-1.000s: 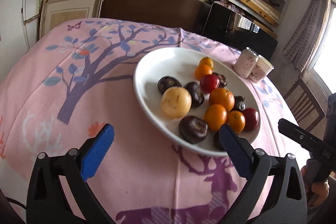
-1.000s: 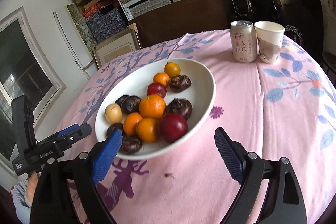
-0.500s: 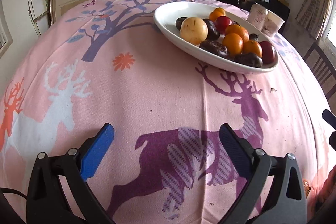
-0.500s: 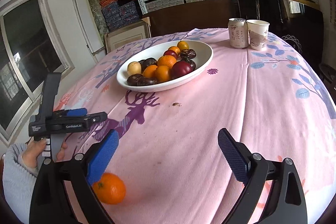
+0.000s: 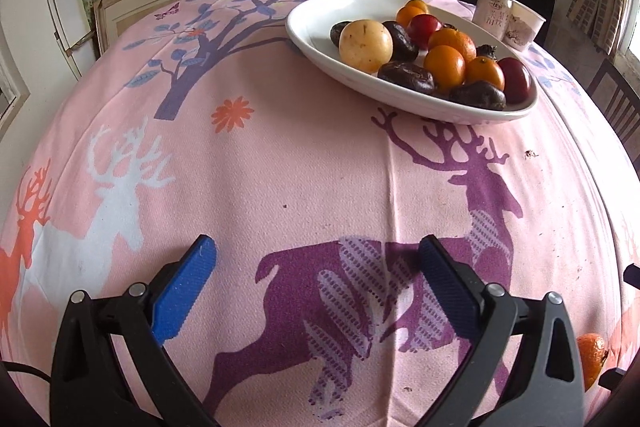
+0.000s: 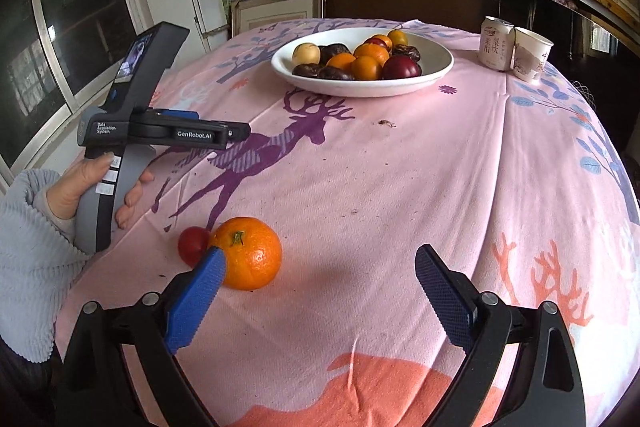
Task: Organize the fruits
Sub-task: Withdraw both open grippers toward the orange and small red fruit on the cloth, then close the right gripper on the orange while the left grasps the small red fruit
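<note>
A round table under a pink tablecloth (image 6: 400,187) printed with deer and trees fills both views, with shelves of boxes along the wall behind. Nearest the right gripper (image 6: 320,279), whose blue pads stand wide apart with nothing between them, a loose orange (image 6: 250,253) lies on the cloth just inside the left pad, and a small red fruit (image 6: 192,245) touches the orange at its 9 o'clock side. The left gripper (image 5: 316,271) hovers low over the purple deer print, its pads likewise spread and empty; the person's left hand (image 6: 96,187) grips its handle. Farther back, toward 12 o'clock, a white bowl (image 6: 436,67) holds a heap of fruit: several oranges (image 6: 366,67), a yellow round fruit (image 6: 306,54), red plums (image 6: 402,67) and dark brown fruits (image 6: 336,73). At the bowl's 3 o'clock, well apart from it, a drink can (image 6: 495,45) and a paper cup (image 6: 530,55) stand side by side, touching or nearly so.
</note>
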Tool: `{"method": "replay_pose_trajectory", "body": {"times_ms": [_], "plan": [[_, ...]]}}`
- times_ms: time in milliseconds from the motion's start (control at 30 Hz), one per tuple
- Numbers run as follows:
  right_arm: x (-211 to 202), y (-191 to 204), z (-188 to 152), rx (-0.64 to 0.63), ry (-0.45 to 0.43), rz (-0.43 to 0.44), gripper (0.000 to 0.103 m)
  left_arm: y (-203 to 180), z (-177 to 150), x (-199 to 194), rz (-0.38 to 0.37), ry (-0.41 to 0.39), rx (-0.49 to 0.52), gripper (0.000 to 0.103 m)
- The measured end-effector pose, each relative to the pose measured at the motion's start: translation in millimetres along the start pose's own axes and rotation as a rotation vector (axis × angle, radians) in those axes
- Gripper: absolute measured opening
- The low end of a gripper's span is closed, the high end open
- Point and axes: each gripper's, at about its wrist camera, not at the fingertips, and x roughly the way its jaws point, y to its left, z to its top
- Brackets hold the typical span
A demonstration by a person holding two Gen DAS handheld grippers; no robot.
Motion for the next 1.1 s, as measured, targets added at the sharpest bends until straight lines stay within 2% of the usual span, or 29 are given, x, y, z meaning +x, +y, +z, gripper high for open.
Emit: {"method": "replay_pose_trajectory", "body": {"times_ms": [200,233,333,367,433,600,767,867,1100], "plan": [[3.6,-0.5,5.5,-0.025,0.002,-0.019,0.099,-0.1,0.1,0.1,0.000,0.000,0.000,0.099],[1.4,-3.0,7.9,-0.030,-0.022,-0.050,0.099,0.0,0.2,0.1,-0.001,0.000,-0.001,0.099],[-5.0,-26.6,14.4,0.028,-0.086,-0.258,0.099,-0.1,0.1,0.2,0.000,0.000,0.000,0.099],[-7.6,-37.1,13.9,0.072,-0.093,-0.232,0.099,0.0,0.1,0.2,0.000,0.000,0.000,0.099],[-9.8,-46.4,10.2,0.113,-0.089,-0.129,0.099,-0.1,0.0,0.1,0.000,0.000,0.000,0.099],[-2.3,-33.4,10.4,0.054,-0.063,-0.098,0.099,-0.1,0.0,0.2,0.000,0.000,0.000,0.099],[7.1,-33.3,14.3,0.054,-0.027,-0.094,0.099,0.0,-0.1,0.0,0.000,0.000,0.000,0.099],[19.6,-38.0,24.3,0.049,-0.010,-0.131,0.099,0.0,-0.1,0.1,0.000,0.000,0.000,0.099],[55.0,-34.9,47.2,0.020,0.033,-0.144,0.097,0.0,-0.1,0.3,0.000,0.000,0.000,0.099]]}}
